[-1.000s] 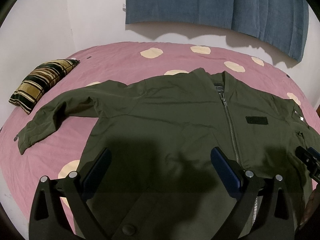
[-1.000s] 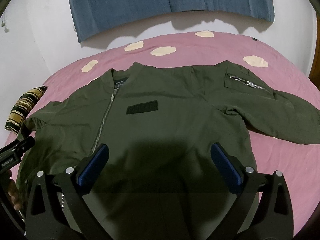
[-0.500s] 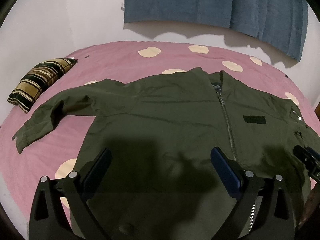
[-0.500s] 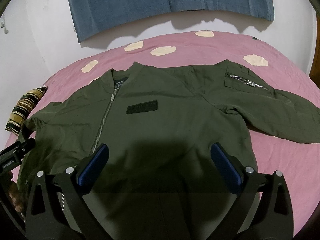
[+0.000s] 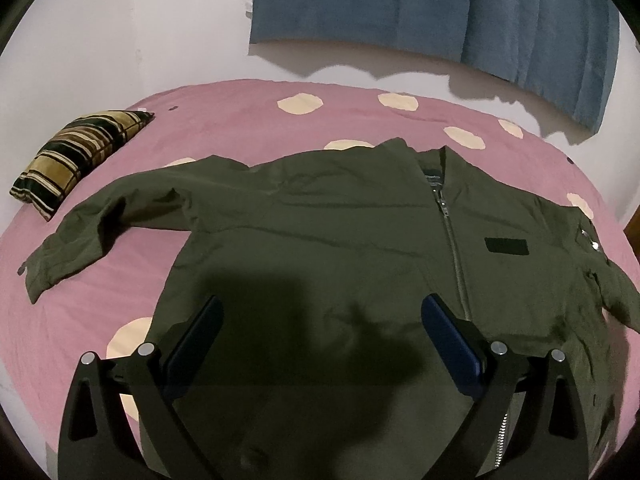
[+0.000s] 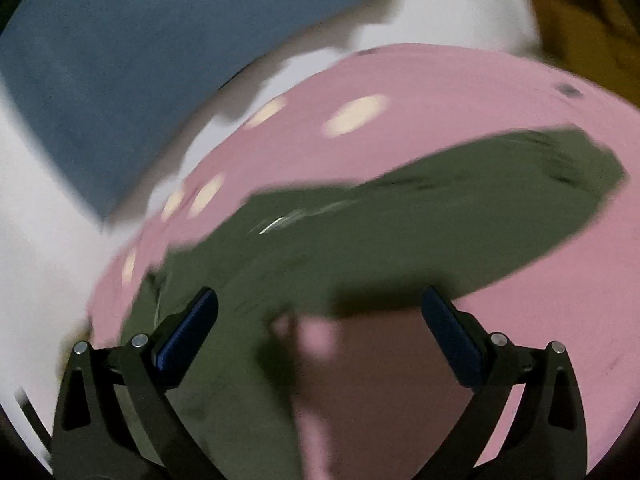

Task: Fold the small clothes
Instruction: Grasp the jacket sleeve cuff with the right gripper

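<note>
An olive-green zip jacket [image 5: 340,240] lies spread flat, front up, on a pink bed sheet [image 5: 240,120] with cream dots. Its left sleeve [image 5: 92,224] stretches out toward the left. My left gripper [image 5: 320,312] hovers open above the jacket's lower front, nothing between its blue pads [image 5: 200,328]. The right wrist view is motion-blurred: the jacket's other sleeve [image 6: 460,208], with a zip pocket, runs out to the right across the sheet [image 6: 400,80]. My right gripper [image 6: 320,308] stands open over the edge of the jacket near that sleeve, holding nothing.
A striped black-and-gold cushion [image 5: 76,156] rests at the bed's far left. A blue cloth [image 5: 440,12] hangs on the white wall behind the bed. A brown wooden surface [image 6: 592,20] shows at the top right of the right wrist view.
The right gripper has swung quickly to the right, from over the jacket's front to its right sleeve, blurring its view. The left gripper has only drifted slightly. Both stayed open.
</note>
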The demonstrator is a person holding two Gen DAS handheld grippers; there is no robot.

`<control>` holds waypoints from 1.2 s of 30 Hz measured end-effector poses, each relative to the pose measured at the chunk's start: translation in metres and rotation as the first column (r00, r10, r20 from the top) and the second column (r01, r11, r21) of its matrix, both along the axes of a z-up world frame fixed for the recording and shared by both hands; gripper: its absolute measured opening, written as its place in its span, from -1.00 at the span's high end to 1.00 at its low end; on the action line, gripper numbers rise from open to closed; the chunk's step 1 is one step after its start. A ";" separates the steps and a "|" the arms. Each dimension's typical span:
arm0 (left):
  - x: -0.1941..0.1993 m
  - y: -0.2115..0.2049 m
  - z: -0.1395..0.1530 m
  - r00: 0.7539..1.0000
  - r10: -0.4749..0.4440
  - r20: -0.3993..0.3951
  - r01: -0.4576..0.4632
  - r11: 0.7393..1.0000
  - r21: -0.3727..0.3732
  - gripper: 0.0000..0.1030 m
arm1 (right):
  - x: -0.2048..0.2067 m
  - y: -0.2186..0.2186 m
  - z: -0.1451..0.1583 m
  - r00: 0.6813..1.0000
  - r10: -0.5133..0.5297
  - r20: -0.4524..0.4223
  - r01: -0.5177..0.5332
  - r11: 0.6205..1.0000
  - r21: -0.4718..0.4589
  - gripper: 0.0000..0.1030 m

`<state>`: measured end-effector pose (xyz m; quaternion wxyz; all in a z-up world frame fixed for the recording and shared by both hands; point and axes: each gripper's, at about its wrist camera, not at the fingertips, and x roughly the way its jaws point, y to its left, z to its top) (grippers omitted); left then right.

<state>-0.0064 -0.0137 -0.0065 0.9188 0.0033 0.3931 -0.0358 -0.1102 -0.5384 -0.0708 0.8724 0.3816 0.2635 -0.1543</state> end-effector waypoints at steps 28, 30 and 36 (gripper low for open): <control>0.002 0.009 -0.012 0.999 0.016 -0.042 -0.014 0.999 0.031 -0.92 | -0.110 -0.176 -0.074 0.912 -0.405 0.059 0.372 0.881 0.292 0.73; 0.002 0.011 -0.011 0.999 0.010 -0.039 -0.009 0.999 0.033 -0.92 | -0.114 -0.172 -0.072 0.908 -0.414 0.055 0.383 0.878 0.288 0.74; 0.004 0.021 -0.005 1.000 0.010 -0.020 -0.009 0.999 0.039 -0.92 | -0.090 -0.139 -0.004 0.920 -0.349 0.179 0.317 0.930 0.186 0.75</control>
